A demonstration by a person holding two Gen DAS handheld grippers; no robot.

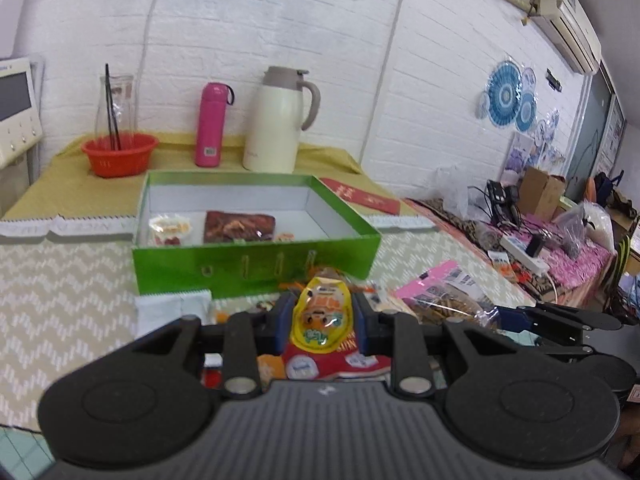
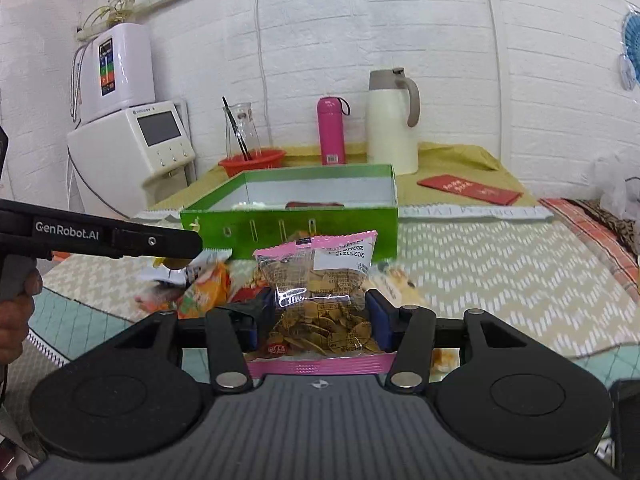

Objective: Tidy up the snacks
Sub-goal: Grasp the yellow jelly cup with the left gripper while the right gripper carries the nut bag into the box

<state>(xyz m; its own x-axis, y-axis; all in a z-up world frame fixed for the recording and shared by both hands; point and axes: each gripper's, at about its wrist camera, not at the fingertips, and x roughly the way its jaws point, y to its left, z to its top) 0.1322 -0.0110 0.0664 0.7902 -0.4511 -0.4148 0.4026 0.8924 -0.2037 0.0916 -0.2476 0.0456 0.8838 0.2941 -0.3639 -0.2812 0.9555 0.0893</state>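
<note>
Left wrist view alone shows the box [image 1: 256, 236] interior, two packets by its near wall; left gripper [image 1: 320, 316] pinches yellow snack pouch [image 1: 322, 316], long axis boxward; right gripper [image 2: 320, 312] pinches pink-edged chip bag [image 2: 320, 292], upright, before the box's near wall.

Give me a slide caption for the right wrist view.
Right gripper holds a pink-edged snack bag before the green box.

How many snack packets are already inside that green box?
3 that show: inside the green box, a pale packet at the left, a dark brown one in the middle, and a small one just right of it. The front wall may hide more.
</note>
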